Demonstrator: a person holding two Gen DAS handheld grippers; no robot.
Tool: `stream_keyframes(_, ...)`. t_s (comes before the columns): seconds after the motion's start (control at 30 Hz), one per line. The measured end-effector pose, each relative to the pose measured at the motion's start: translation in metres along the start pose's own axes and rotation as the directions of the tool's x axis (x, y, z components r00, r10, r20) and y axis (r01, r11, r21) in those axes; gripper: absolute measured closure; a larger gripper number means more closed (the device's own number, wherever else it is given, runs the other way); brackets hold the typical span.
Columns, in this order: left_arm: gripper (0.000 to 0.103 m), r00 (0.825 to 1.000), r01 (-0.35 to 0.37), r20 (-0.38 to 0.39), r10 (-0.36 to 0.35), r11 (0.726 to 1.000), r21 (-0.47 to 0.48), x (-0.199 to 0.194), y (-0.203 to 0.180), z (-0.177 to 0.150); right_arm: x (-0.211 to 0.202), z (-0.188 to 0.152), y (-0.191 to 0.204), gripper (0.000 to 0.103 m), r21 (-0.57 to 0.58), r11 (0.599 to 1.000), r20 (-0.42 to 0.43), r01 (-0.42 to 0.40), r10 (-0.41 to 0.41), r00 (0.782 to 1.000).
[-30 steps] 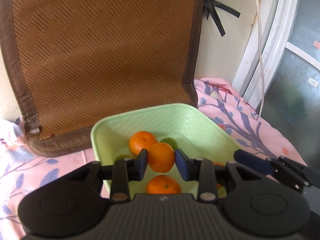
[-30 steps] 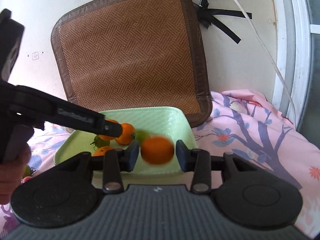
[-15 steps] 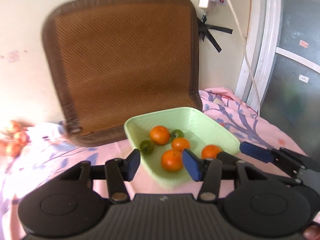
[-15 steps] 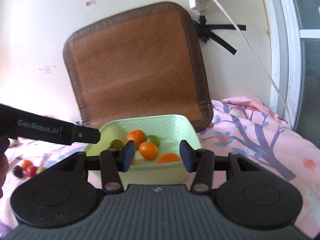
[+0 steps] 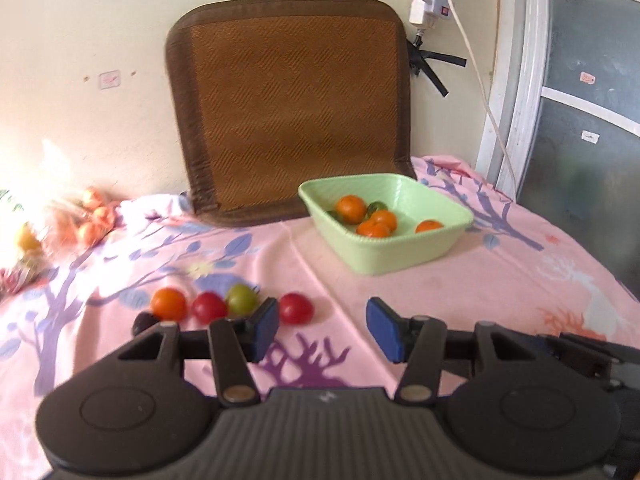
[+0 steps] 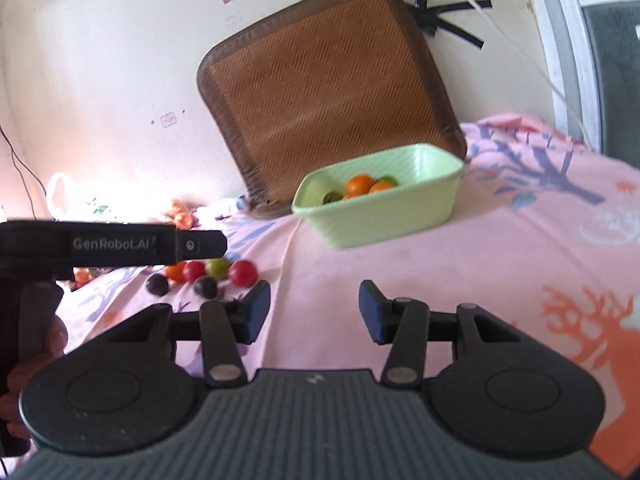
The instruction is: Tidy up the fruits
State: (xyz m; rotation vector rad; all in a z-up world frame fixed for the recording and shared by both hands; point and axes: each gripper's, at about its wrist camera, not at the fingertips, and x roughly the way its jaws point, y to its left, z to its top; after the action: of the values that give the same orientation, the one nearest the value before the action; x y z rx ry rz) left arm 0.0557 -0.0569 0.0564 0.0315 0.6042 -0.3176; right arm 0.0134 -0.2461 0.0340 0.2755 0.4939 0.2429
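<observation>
Item: left gripper (image 5: 322,328) and right gripper (image 6: 314,312), both gaping empty. Advice: approaching the near-left round red tomato (image 5: 295,308) squarely, then carrying it to the far pale-green plastic basket (image 5: 400,254).

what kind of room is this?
Likely a home bedroom: a pink floral bedsheet as the work surface, a woven cushion leaning on the wall, a power strip taped up by the door.

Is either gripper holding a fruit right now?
No, the left gripper and the right gripper both stand open with only pink blanket between their pads.
</observation>
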Motion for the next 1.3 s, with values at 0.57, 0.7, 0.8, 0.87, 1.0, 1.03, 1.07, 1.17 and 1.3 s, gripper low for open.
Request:
stream_keyframes(0.57, 0.052, 0.993, -0.116, -0.018, 0.116, 0.993, -0.010, -0.023, 0.044, -0.069, -0.003, -0.030, 0.025, 0.051, -0.041, 0.998, -0.022, 0.049, -0.050, 0.999)
stream_keyframes(0.7, 0.052, 0.993, -0.118, -0.013, 0.118, 0.993, -0.022, -0.025, 0.050, -0.077, -0.003, -0.031, 0.025, 0.051, -0.036, 0.998, -0.025, 0.048, -0.049, 0.998)
stream_keyframes(0.8, 0.051, 0.994, -0.109, -0.004, 0.109, 0.994, -0.027, -0.026, 0.050, -0.077, -0.002, -0.031, 0.026, 0.051, -0.045, 0.998, -0.029, 0.042, -0.043, 0.999)
stream_keyframes(0.87, 0.051, 0.995, -0.099, -0.006, 0.099, 0.995, -0.021, -0.025, 0.049, -0.077, -0.002, -0.032, 0.027, 0.051, -0.052, 0.998, -0.030, 0.039, -0.040, 0.999)
stream_keyframes(1.0, 0.051, 0.996, -0.094, -0.008, 0.094, 0.996, -0.012, -0.024, 0.047, -0.077, -0.001, -0.032, 0.028, 0.051, -0.059, 0.998, -0.029, 0.032, -0.034, 0.999)
stream_keyframes(1.03, 0.051, 0.996, -0.094, -0.006, 0.094, 0.995, -0.010, -0.024, 0.046, -0.078, -0.001, -0.032, 0.028, 0.051, -0.060, 0.998, -0.029, 0.030, -0.032, 0.999)
stream_keyframes(1.07, 0.051, 0.995, -0.096, -0.006, 0.096, 0.995, -0.008, -0.024, 0.046, -0.078, -0.001, -0.032, 0.029, 0.051, -0.062, 0.998, -0.028, 0.029, -0.031, 0.999)
stream_keyframes(1.17, 0.051, 0.995, -0.102, -0.003, 0.102, 0.995, -0.002, -0.024, 0.044, -0.078, -0.002, -0.033, 0.029, 0.051, -0.067, 0.997, -0.022, 0.026, -0.028, 0.999)
stream_keyframes(1.3, 0.050, 0.994, -0.106, 0.001, 0.106, 0.994, 0.004, -0.025, 0.045, -0.078, -0.004, -0.033, 0.029, 0.051, -0.071, 0.997, -0.017, 0.022, -0.024, 1.000)
